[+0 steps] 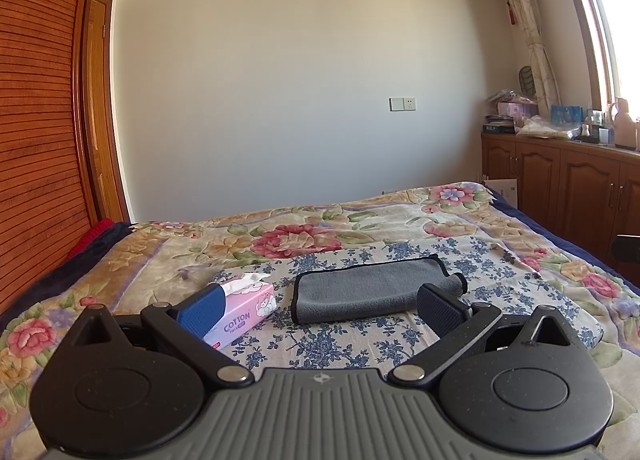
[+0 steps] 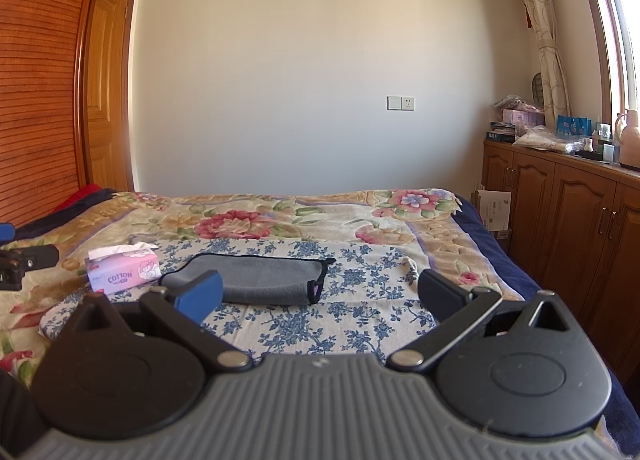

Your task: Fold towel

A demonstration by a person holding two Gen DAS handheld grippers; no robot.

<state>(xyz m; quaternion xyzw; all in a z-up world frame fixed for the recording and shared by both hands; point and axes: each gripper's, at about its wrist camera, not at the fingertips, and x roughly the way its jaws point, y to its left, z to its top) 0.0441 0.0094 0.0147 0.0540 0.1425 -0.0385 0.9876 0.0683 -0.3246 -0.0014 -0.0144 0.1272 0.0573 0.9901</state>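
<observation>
Both your grippers, left gripper (image 1: 320, 310) and right gripper (image 2: 320, 296), spread wide, empty. Towel (image 1: 370, 292) already doubled; careless pinch grabs floral cloth (image 1: 320, 344) beneath, or nudges tissue box (image 1: 244, 314).

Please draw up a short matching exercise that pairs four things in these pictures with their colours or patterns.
Things:
1. towel
2. tissue box
3. cloth under the towel
4. cabinets

Descriptions:
A. brown wood
B. grey with a dark edge
C. pink, marked COTTON
D. pale with blue flowers

Pairs: 1-B, 2-C, 3-D, 4-A
</observation>
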